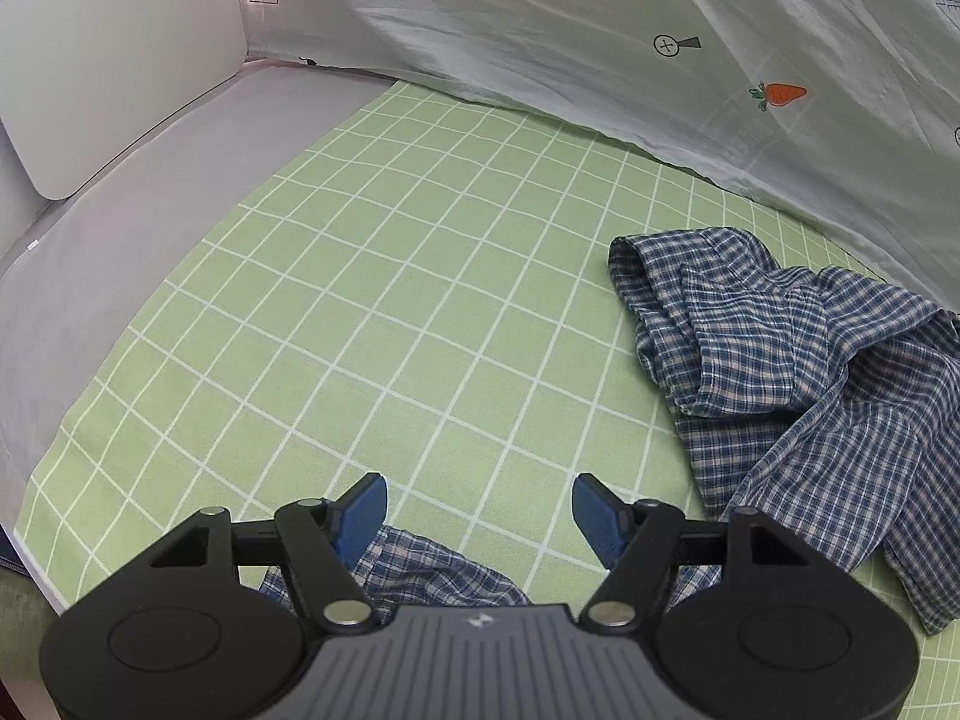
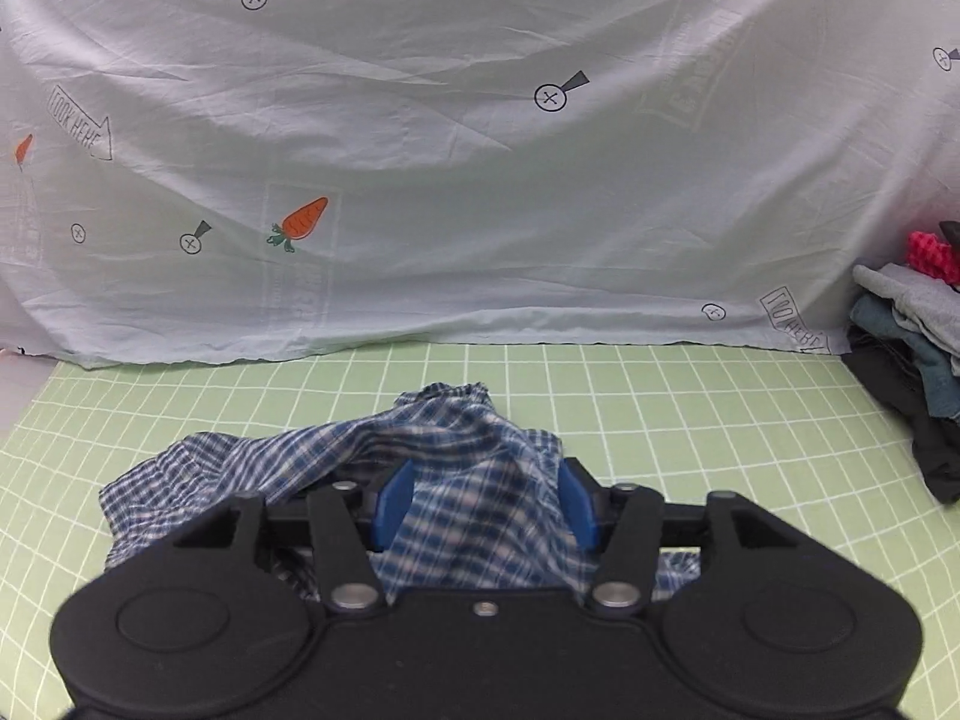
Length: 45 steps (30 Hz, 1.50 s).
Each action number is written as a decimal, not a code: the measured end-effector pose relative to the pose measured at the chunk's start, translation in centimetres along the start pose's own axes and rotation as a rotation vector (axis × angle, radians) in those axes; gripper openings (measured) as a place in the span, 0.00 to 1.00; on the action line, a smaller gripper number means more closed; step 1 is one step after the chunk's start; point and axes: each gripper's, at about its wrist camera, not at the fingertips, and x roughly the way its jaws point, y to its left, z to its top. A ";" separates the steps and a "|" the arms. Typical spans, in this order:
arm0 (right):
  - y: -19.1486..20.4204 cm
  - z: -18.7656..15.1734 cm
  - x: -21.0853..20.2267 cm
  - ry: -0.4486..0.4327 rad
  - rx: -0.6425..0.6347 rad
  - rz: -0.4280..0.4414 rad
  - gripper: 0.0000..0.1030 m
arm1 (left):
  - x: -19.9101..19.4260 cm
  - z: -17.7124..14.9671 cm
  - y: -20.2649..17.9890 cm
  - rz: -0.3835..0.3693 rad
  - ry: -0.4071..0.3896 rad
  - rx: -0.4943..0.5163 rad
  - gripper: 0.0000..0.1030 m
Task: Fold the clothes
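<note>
A blue checked shirt [image 1: 798, 372] lies crumpled on a green cloth [image 1: 372, 300] with white squares. The green cloth is the thing to find every place by.

In the left wrist view, the left tongs [image 1: 478, 510] hang over the green cloth with their blue pads [image 1: 360, 513] spread wide apart. Nothing is pinched between the pads; only bare green cloth shows there. A small bit of the shirt lies under the tongs, close to the left pad and lower down near the black body. The big heap of the shirt lies off to the right side of the green cloth, apart from the left tongs.

In the right wrist view, the right tongs [image 2: 486, 510] sit low at the near edge of the green cloth. Their jaws stand partly apart, and a blurry fold of the shirt [image 2: 468, 480] drapes between the blue pads and over them. The fold looks loose, so I cannot tell if the pads press on it. The rest of the shirt spreads out to the left of these tongs and a little way in front.

A pale sheet [image 2: 456, 156] with orange carrots hangs at the far edge of the green cloth. A pile of clothes [image 2: 912, 354] sits at the right edge of the green cloth. A grey mattress [image 1: 138, 192] shows past its left edge.
</note>
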 end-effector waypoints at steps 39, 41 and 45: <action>-17.8 3.8 -7.0 -0.209 -0.017 -0.292 0.03 | 0.1 -2.6 -7.5 -0.085 -0.004 0.149 0.67; -19.2 3.9 -4.0 -0.072 -0.112 -0.357 0.08 | 1.1 -2.2 -8.3 -0.087 0.011 0.139 0.67; -18.4 2.6 -1.3 -0.016 -0.216 -0.402 0.46 | 3.2 -1.1 -9.9 -0.083 0.048 0.141 0.67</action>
